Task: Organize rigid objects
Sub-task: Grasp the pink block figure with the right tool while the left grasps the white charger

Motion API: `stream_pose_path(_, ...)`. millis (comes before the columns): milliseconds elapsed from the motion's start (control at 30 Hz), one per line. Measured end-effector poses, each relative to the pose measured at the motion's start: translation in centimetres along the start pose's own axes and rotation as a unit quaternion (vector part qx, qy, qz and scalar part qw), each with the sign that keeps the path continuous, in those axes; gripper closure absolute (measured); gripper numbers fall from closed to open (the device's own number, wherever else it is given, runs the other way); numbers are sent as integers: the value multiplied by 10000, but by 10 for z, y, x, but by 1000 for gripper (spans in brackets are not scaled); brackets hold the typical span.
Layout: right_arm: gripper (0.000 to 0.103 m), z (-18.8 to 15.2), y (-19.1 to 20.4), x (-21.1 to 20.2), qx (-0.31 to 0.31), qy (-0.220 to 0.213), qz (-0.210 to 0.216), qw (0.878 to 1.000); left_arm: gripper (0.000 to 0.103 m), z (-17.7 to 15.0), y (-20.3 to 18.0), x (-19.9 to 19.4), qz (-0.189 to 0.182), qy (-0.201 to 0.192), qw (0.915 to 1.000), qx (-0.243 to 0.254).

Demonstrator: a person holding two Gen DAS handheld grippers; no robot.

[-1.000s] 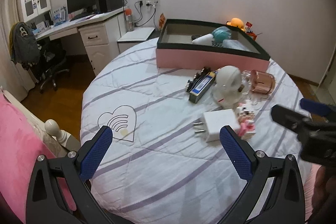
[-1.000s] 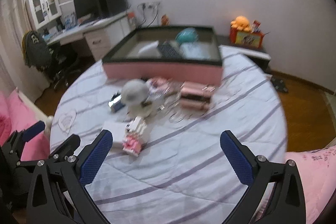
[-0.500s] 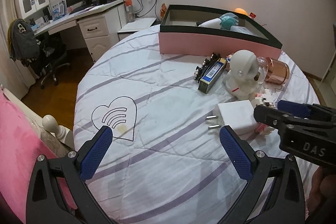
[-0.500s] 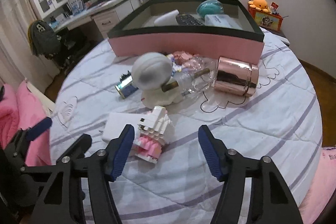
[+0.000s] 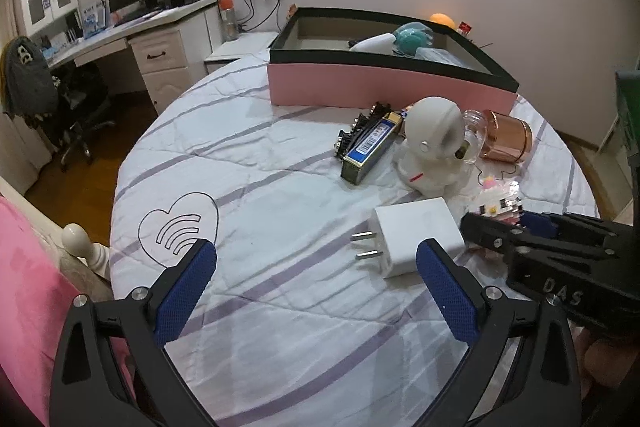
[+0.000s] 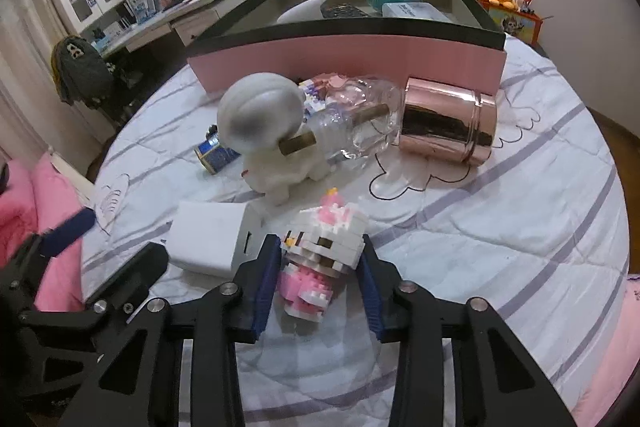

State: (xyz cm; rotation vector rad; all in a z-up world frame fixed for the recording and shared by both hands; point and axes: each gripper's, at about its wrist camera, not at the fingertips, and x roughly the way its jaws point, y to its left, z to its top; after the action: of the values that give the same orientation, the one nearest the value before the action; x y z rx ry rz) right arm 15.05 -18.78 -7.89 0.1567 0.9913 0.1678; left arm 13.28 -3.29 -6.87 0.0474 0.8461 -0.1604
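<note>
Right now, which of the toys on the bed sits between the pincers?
The pink-and-white brick cat figure, between the right hand-held gripper pads; the white astronaut figure stands free behind.

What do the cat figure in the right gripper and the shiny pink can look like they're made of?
Cat figure: small plastic building bricks, white and pink, by the stepped blocky edges; probably rigid but may shed pieces. Can: mirror-like rose-gold surface, likely metal or metallised plastic. The right gripper brackets the figure.

white bedspread (image 6: 500, 227) with lilac stripes; pink box (image 6: 348, 61) with black rim; rose-gold canister (image 6: 448, 125); pink-and-white brick figure (image 6: 320, 259); blue finger pads (image 5: 184, 293).
</note>
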Motion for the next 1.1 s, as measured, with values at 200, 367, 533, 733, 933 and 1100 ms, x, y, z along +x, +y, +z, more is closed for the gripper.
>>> stream_pose_path(200, 65, 3, -12, -20, -93, -211, -327, 9992, 1, 2, -16, 3, -228, 10, 9997, 25)
stream_pose_path(367, 65, 6, -20, -29, -127, -317, -547, 9979, 1, 5, -32, 17, -293, 130, 9995, 41)
stream_pose_path(533, 65, 9, -29, -28, -71, -336, -624, 9975, 3, 6, -37, 45, -79, 477, 9988, -53)
stream_pose_path(733, 65, 8, -30, -27, -71, -345, -541, 9979, 33, 10, -35, 40, -337, 412, 9986, -39)
stream_pose_path(933, 65, 9, -23, -30, -171, -387, -462, 9980, 34, 13, -11, 27, -546, 317, 9977, -255)
stream_pose_path(1100, 65, 19, -12, -39, -321, -511, -396, 9974, 33, 24, 1, 14, -462, 122, 9984, -318)
